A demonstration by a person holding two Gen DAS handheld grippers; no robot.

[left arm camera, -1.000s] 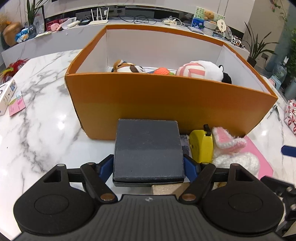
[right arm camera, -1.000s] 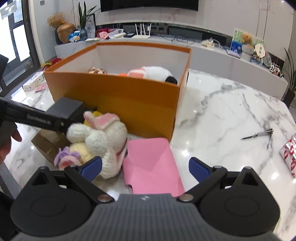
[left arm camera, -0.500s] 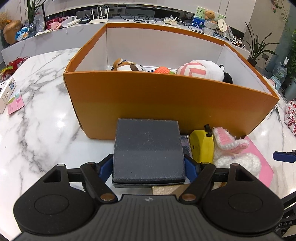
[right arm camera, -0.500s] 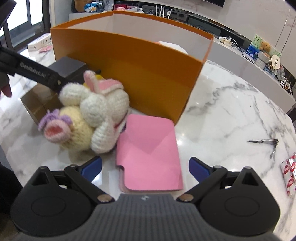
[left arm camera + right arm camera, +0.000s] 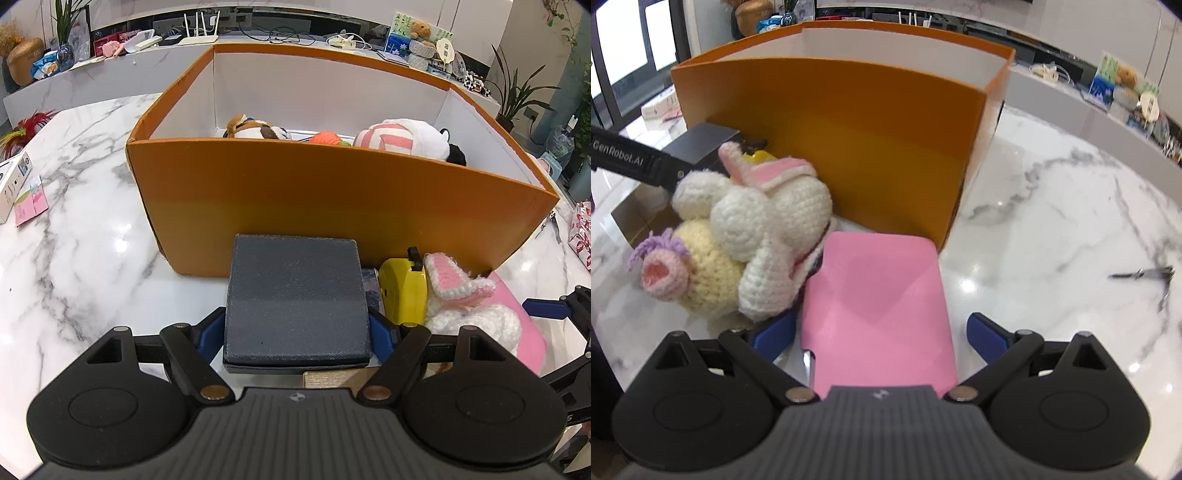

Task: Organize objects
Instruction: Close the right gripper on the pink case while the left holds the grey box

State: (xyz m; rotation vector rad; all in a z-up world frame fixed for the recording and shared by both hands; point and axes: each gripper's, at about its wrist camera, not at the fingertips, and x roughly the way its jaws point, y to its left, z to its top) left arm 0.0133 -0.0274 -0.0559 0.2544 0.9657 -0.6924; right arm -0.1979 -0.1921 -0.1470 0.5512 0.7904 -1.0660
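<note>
My left gripper (image 5: 295,332) is shut on a dark grey box (image 5: 295,299), its blue pads against both sides. That box rests on a brown carton (image 5: 639,218) in front of the orange box (image 5: 332,199). A yellow tape measure (image 5: 402,291) and a white crocheted bunny (image 5: 768,221) lie to its right, with a cream crocheted toy (image 5: 701,273) beside the bunny. My right gripper (image 5: 879,332) is open low over a pink case (image 5: 879,295). Its fingers straddle the case's near end without touching it.
The orange box (image 5: 849,129) holds several plush toys (image 5: 402,138). Metal clippers (image 5: 1145,273) lie on the marble to the right. A white carton and pink cards (image 5: 22,192) sit at the far left, and a wrapped packet (image 5: 581,232) at the far right.
My right gripper has come down and forward, so the pink case now lies between its fingers. The left gripper and the dark grey box have stayed still.
</note>
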